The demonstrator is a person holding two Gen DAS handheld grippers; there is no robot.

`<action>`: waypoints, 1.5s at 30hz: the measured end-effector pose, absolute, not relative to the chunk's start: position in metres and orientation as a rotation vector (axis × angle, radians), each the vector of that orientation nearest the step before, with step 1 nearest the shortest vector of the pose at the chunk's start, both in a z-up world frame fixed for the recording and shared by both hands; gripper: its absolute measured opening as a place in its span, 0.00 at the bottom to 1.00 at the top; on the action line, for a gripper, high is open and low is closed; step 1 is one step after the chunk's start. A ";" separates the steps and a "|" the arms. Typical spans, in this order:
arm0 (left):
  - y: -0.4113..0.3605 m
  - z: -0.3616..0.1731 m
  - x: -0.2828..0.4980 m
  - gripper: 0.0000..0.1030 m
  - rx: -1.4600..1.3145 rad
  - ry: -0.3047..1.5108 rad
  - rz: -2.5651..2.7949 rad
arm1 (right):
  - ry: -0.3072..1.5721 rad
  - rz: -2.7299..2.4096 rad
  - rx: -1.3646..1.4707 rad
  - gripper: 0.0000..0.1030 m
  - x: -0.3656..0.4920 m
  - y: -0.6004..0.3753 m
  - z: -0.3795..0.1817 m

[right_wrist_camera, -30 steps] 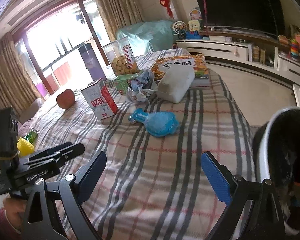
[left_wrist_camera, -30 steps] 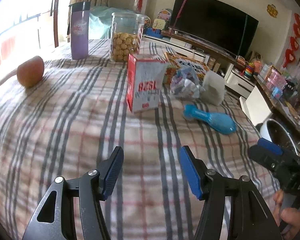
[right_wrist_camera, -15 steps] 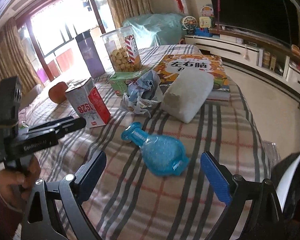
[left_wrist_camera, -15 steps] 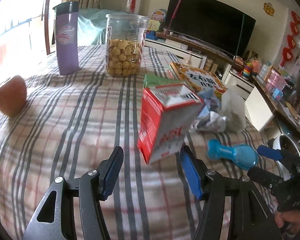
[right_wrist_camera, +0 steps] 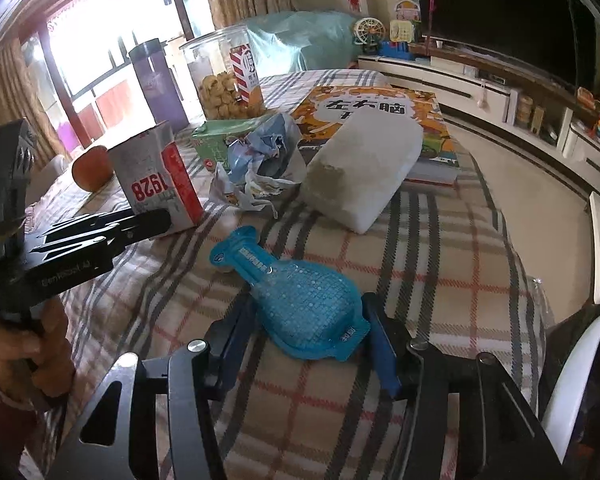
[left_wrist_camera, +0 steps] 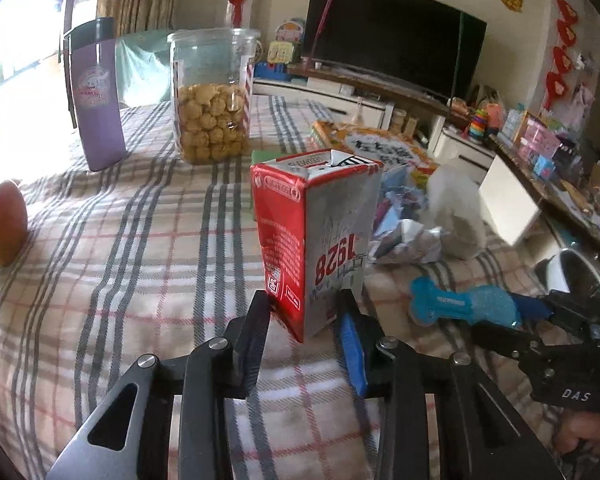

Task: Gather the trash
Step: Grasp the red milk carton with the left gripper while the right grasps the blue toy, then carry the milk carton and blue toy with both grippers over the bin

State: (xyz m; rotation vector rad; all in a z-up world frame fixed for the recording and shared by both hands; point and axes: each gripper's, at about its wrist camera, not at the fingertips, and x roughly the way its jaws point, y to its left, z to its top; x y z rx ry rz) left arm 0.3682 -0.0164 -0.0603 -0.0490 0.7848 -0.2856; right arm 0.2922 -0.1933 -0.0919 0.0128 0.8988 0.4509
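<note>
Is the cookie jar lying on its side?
No, the cookie jar stands upright on the checked cloth, behind the red and white carton.

Both cameras sit just behind their tongs, angled down, close over the table (left_wrist_camera: 100,280). Shared: carton (left_wrist_camera: 320,240) (right_wrist_camera: 156,172), blue pouch (left_wrist_camera: 460,302) (right_wrist_camera: 296,304), cookie jar (left_wrist_camera: 212,96) (right_wrist_camera: 224,76).

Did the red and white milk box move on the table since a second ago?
Cannot tell for sure. The milk box looks in much the same spot beside the orange fruit. The left gripper came up around it, jaws closing.
</note>
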 end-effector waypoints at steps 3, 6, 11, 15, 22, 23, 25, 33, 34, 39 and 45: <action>-0.019 -0.061 0.355 0.30 -0.049 0.777 -0.287 | 0.895 0.459 0.041 0.53 0.285 -0.198 -0.088; -0.022 -0.060 0.340 0.25 -0.058 0.773 -0.291 | 0.887 0.460 0.066 0.53 0.275 -0.203 -0.083; -0.026 -0.054 0.312 0.23 -0.060 0.753 -0.311 | 0.878 0.455 0.101 0.53 0.256 -0.216 -0.077; -0.031 -0.050 0.289 0.23 -0.055 0.748 -0.332 | 0.874 0.443 0.121 0.53 0.243 -0.228 -0.074; -0.029 -0.043 0.258 0.23 -0.101 0.760 -0.369 | 0.879 0.428 0.148 0.53 0.223 -0.241 -0.074; -0.028 -0.043 0.256 0.23 -0.105 0.763 -0.373 | 0.880 0.428 0.151 0.53 0.221 -0.242 -0.074; -0.027 -0.043 0.253 0.23 -0.107 0.764 -0.368 | 0.880 0.427 0.160 0.53 0.216 -0.245 -0.075; -0.031 -0.042 0.247 0.23 -0.105 0.761 -0.354 | 0.870 0.423 0.180 0.53 0.203 -0.250 -0.072; -0.033 -0.041 0.243 0.23 -0.103 0.754 -0.360 | 0.867 0.423 0.182 0.53 0.201 -0.251 -0.071; -0.045 -0.037 0.233 0.23 -0.079 0.731 -0.391 | 0.849 0.411 0.180 0.53 0.193 -0.257 -0.065; -0.056 -0.038 0.226 0.22 -0.069 0.733 -0.423 | 0.825 0.391 0.191 0.53 0.184 -0.270 -0.058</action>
